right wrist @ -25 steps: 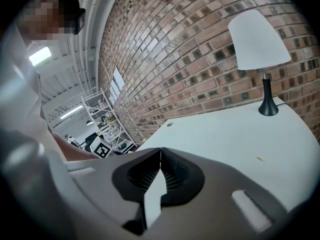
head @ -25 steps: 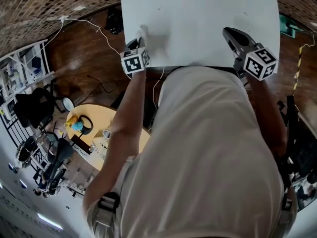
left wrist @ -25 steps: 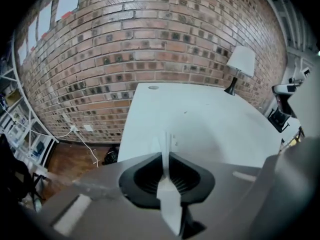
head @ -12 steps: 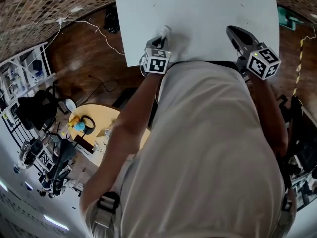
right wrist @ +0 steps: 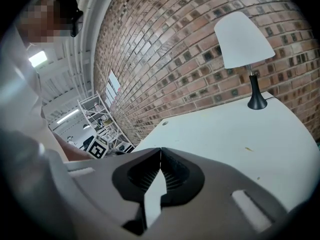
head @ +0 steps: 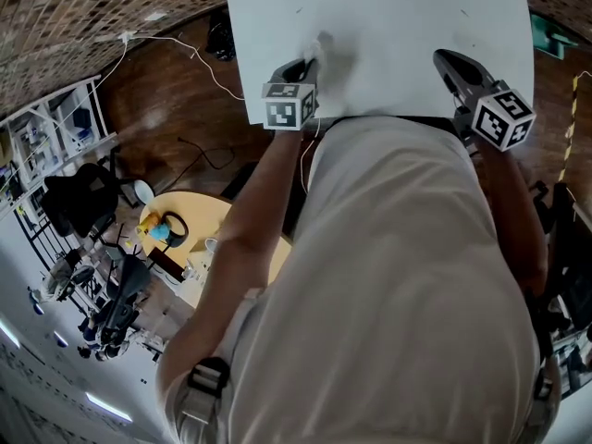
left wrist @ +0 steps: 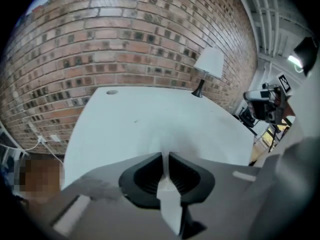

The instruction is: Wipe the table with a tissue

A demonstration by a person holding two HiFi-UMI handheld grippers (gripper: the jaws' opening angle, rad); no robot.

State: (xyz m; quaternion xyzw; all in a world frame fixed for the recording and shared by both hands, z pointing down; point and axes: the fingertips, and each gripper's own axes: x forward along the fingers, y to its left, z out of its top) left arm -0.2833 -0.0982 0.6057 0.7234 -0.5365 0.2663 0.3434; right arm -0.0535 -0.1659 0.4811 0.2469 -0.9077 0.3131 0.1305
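The white table [head: 398,26] fills the top of the head view. My left gripper [head: 313,63] rests near its front edge, left of centre, shut on a white tissue [head: 326,48] that lies bunched on the tabletop just beyond the tips. In the left gripper view the jaws [left wrist: 164,156] pinch a thin fold of the tissue [left wrist: 163,144], pale against the table [left wrist: 150,114]. My right gripper [head: 446,61] hovers over the front right part of the table. Its jaws [right wrist: 160,151] are shut with nothing between them.
A white-shaded lamp [right wrist: 245,39] stands at the table's far end by the brick wall [left wrist: 125,39]. To the table's left is a wooden floor with cables [head: 185,63]. A round yellow table [head: 199,239] with small items and metal shelving [head: 55,128] lie further left.
My left gripper slid to the right along the table's front edge, dragging the tissue with it. The right gripper stayed where it was.
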